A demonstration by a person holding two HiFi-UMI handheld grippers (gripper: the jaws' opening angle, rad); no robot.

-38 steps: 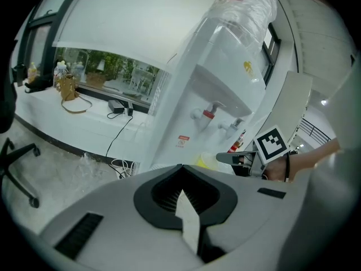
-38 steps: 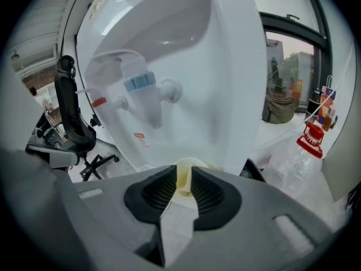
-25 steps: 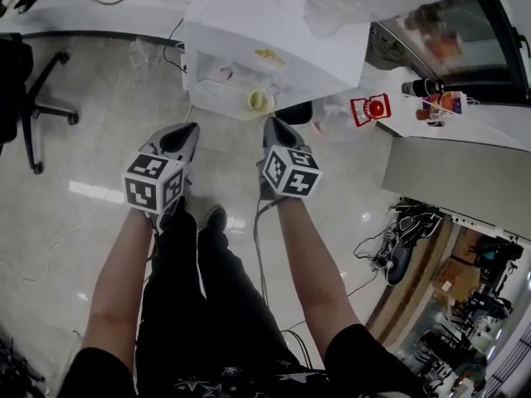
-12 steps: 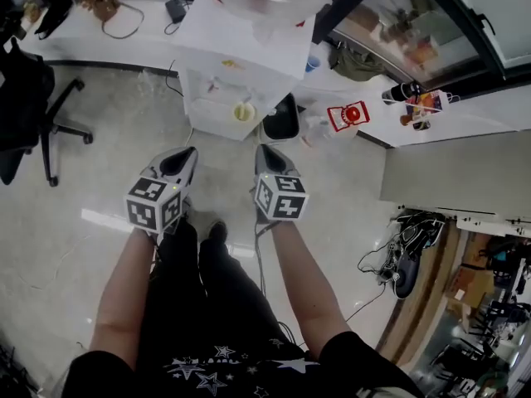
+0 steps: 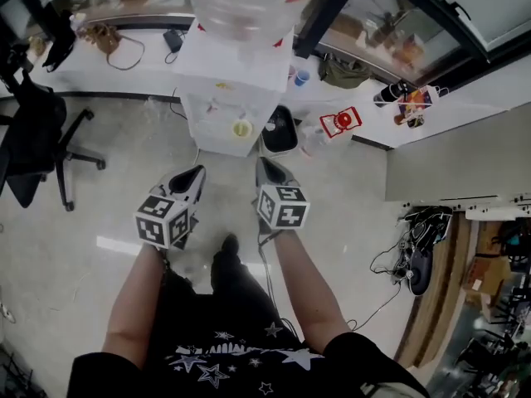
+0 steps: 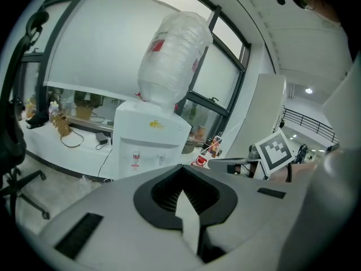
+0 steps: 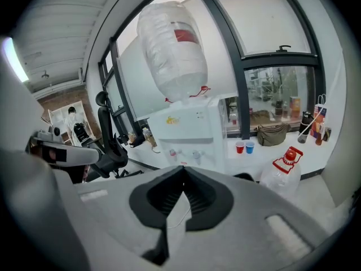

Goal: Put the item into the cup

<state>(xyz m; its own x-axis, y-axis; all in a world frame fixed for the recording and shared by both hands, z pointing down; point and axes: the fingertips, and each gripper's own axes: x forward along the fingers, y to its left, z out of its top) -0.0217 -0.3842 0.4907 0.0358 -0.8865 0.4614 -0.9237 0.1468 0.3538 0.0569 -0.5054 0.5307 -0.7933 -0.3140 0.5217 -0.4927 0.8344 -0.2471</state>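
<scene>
"Well, what could have gone wrong?"

"The left hand-held gripper [image 6: 181, 168] and right hand-held gripper [image 7: 182, 170] had their jaws pressed together, holding nothing. I couldn't tell what belonged in a cup, so a wrong pick seemed likely."

"And the cups?"

"The red cup [image 7: 240, 147] and blue cup [image 7: 250, 147] stood on the table [image 7: 243, 161] beside the water dispenser [image 7: 189, 129], well ahead of both."

- I'm looking at an office, at its water corner.
- A water dispenser [image 5: 235, 110] with a big bottle [image 5: 242, 2] on top stands on a glossy floor [image 5: 91, 214].
- A rolling office chair [image 5: 37, 139] stands nearby.
- A white ledge [image 5: 83, 73] runs under dark-framed windows [image 7: 271, 78].
- A red cup [image 7: 240, 147] and a blue cup [image 7: 250, 147] sit on the ledge.
</scene>
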